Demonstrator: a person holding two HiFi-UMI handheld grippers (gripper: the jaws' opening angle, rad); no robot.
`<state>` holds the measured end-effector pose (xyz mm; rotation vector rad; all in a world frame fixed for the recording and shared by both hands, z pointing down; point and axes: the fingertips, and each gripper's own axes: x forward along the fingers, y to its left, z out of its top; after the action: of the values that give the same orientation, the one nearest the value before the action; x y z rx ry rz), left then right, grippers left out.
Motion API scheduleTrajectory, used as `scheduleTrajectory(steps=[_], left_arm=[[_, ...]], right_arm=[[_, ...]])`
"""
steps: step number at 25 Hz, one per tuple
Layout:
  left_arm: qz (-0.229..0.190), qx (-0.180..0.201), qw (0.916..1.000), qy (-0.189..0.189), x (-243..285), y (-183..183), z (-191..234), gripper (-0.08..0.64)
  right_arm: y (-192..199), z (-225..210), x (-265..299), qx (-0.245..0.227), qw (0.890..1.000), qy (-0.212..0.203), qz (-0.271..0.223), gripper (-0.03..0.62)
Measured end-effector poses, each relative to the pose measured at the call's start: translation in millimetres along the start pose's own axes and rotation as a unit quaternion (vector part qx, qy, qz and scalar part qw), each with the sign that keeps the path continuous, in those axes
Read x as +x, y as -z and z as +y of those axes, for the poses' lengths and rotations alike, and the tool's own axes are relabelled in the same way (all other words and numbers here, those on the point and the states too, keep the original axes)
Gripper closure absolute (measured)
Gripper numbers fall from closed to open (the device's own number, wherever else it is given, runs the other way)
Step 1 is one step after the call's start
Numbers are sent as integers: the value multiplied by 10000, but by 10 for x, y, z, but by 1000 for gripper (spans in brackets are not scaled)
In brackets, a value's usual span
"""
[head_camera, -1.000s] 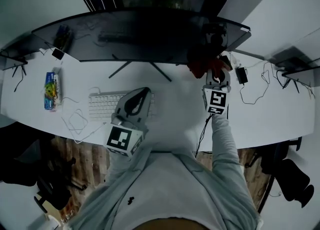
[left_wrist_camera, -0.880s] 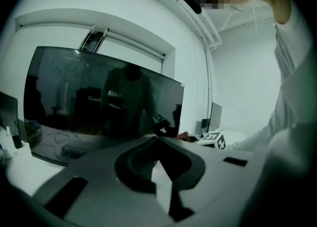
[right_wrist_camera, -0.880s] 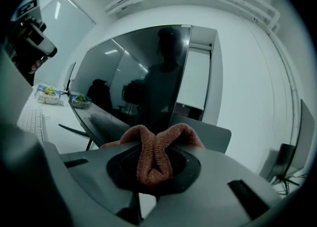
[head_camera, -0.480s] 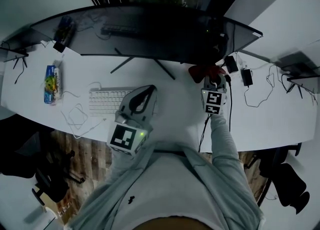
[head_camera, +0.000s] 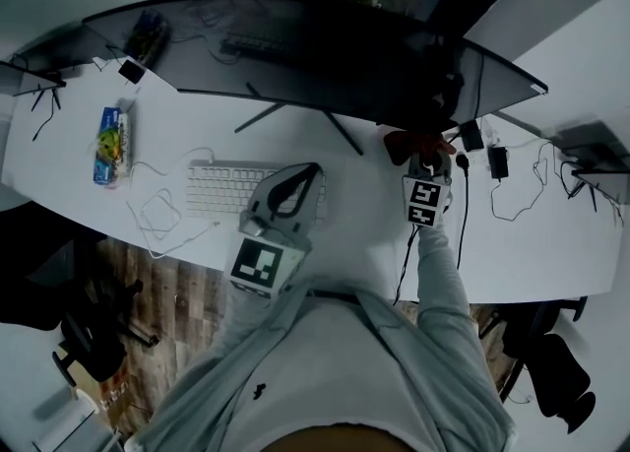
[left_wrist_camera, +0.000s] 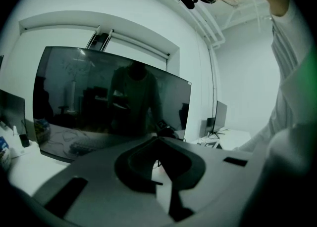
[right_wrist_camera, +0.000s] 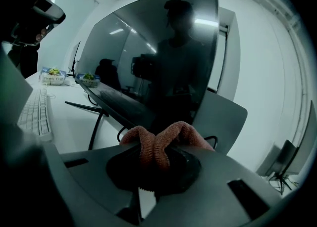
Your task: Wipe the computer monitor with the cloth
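Observation:
A wide dark curved monitor [head_camera: 325,61] stands on thin legs at the back of the white desk [head_camera: 532,243]. My right gripper [head_camera: 425,160] is shut on a reddish-brown cloth [head_camera: 406,144], held just below the monitor's lower right edge. In the right gripper view the cloth [right_wrist_camera: 157,144] bulges folded out of the jaws, with the dark monitor [right_wrist_camera: 158,58] close ahead. My left gripper [head_camera: 295,189] hovers over the desk's front by the keyboard. In the left gripper view its jaws [left_wrist_camera: 159,171] are closed on nothing and the monitor [left_wrist_camera: 109,97] lies ahead.
A white keyboard [head_camera: 221,189] with a looped white cable [head_camera: 157,212] lies at left. A colourful packet [head_camera: 108,148] sits far left. Black adapters and cables [head_camera: 497,169] trail at the right. A second monitor [left_wrist_camera: 219,117] stands further right. An office chair [head_camera: 94,342] is at lower left.
The right gripper with the cloth has stayed close under the monitor's right edge, drifting slightly right. The head view has shifted, so the desk appears tilted differently. The left gripper barely moved.

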<state>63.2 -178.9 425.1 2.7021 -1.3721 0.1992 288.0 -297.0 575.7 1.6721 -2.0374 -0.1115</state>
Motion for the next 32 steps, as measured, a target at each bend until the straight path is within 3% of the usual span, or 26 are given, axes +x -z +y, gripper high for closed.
scheduleTrajectory(steps=[9,14,20,24,32], left_arm=[[41,-87,9999,-111,-270,91,274,538],[69,-175,9991,-373,-592,144,631,538],[104,-280,9973,-671,-986,232,1112,538],[122,-338,9961,-810,-1236,276,1398,538],[99,-330,9936,-1080,-1677,337,1954,538]], right_arm=[[-397,707,195,-198,9989,-413,-48,557],[-657,1175,320,-82,9985,-528,-87,557],[-1198,2055,517,-370,9909,-1243,-359,557],[-1521,2649,653,-283,9849,-1660,-397,557],[-2080,3703,895,-536,9744,-2096,-608,557]])
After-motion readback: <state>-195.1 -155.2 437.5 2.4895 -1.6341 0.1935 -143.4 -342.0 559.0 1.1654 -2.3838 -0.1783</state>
